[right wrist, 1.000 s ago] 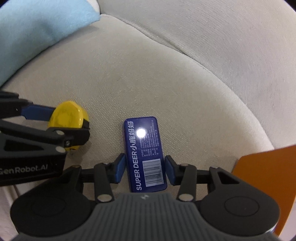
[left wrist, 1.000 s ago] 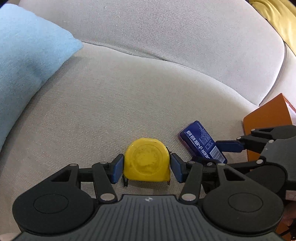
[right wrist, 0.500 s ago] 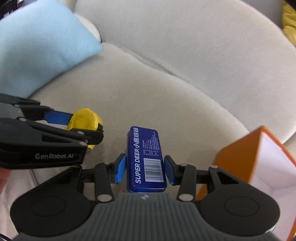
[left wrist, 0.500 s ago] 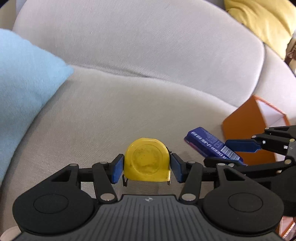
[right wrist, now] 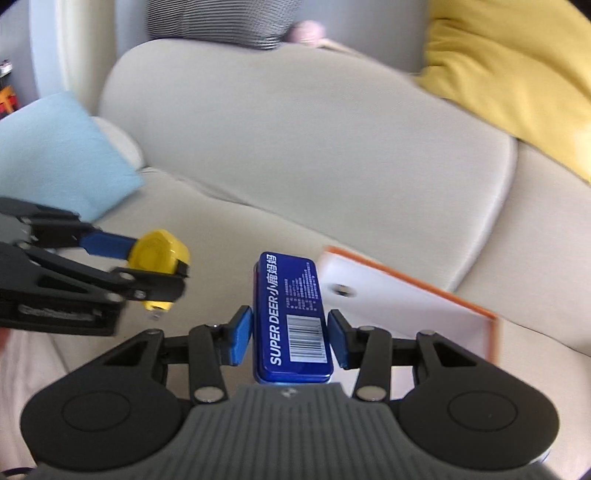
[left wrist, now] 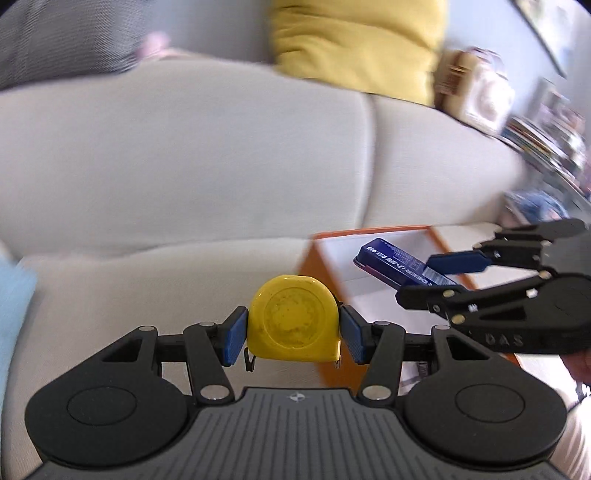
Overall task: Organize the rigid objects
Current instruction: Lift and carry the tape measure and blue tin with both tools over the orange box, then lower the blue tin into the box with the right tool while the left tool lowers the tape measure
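Note:
My left gripper (left wrist: 293,336) is shut on a yellow tape measure (left wrist: 293,321) and holds it in the air above the sofa seat, left of the orange box (left wrist: 373,258). My right gripper (right wrist: 290,336) is shut on a blue "SUPER DEER" tin (right wrist: 290,314) and holds it over the box's near left corner (right wrist: 406,295). The tin (left wrist: 402,266) and right gripper (left wrist: 443,280) also show in the left wrist view, over the box opening. The tape measure (right wrist: 157,254) and left gripper (right wrist: 155,264) show at left in the right wrist view.
The box is orange outside and white inside, and stands on the beige sofa (left wrist: 184,147). A light blue cushion (right wrist: 55,147) lies at left. A yellow cushion (right wrist: 517,66) and a grey cushion (right wrist: 221,18) sit at the sofa back. Cluttered shelves (left wrist: 546,140) are at far right.
Both grippers have lifted their objects off the seat and moved right toward the orange box. The tin now hangs over the box opening. Both views are tilted up and blurred.

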`<state>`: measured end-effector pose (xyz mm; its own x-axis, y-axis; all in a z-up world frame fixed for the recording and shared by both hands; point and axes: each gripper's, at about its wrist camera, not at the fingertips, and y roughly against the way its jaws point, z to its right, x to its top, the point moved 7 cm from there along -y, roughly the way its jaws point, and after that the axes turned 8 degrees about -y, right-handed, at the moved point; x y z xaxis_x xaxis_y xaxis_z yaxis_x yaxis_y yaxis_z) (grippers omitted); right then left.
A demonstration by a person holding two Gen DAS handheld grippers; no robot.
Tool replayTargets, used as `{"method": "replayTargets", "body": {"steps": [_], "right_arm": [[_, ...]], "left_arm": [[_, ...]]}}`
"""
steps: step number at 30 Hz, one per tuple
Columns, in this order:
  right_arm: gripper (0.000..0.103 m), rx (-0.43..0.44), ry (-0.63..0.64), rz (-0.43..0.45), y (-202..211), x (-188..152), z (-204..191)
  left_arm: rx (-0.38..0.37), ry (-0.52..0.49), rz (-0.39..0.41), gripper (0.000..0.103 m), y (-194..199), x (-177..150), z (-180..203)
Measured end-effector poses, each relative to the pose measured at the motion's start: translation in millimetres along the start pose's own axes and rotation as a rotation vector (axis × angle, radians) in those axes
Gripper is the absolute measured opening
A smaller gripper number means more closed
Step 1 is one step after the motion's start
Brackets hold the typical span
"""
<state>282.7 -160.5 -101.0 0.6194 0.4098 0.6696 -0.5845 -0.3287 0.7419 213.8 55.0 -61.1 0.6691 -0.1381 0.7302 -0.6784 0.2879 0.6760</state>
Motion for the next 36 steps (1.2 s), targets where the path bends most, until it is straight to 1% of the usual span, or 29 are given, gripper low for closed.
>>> {"method": "replayTargets", "body": {"steps": [4,6,9,11,13,15,18,20,24,31,34,36], "right_arm": [[0.046,-0.071,-0.003,-0.007,9,-17,50],[0.046,-0.085,0.021,-0.036,4,-27,71],[0.046,-0.064,0.073,-0.090,-15,-39,88],[0.046,-0.034,0.153,-0.110,-27,-49,94],[0.046,0.002,0.256,-0.120,-42,-51,90],[0.046,0.058,0.348,-0.133,-52,-57,85],[0.046,0.128,0.474,-0.169,-79,-61,84],[0.046,0.173,0.568,-0.186,-91,-65,79],[0.046,0.255,0.680,-0.215,-112,-67,67],[0.046,0.340,0.930,-0.239,-126,-89,50],[0.046,0.332,1.061,-0.233,-131,-101,46],[0.046,0.333,1.094,-0.227,-132,-102,44]], "left_arm": [[-0.060,-0.095,-0.007,0.062,-19,19,36],[-0.089,-0.144,-0.025,0.062,-32,24,53],[-0.115,-0.228,-0.078,0.062,-58,28,77],[-0.118,-0.281,-0.119,0.062,-73,28,87],[-0.116,-0.328,-0.156,0.062,-85,24,93],[-0.108,-0.379,-0.190,0.062,-99,25,95],[-0.102,-0.435,-0.230,0.062,-115,26,96],[-0.097,-0.460,-0.245,0.062,-124,27,96],[-0.099,-0.475,-0.266,0.062,-141,29,97],[-0.110,-0.477,-0.285,0.062,-158,26,99],[-0.119,-0.483,-0.290,0.062,-163,24,103],[-0.121,-0.487,-0.295,0.062,-165,22,106]]}}
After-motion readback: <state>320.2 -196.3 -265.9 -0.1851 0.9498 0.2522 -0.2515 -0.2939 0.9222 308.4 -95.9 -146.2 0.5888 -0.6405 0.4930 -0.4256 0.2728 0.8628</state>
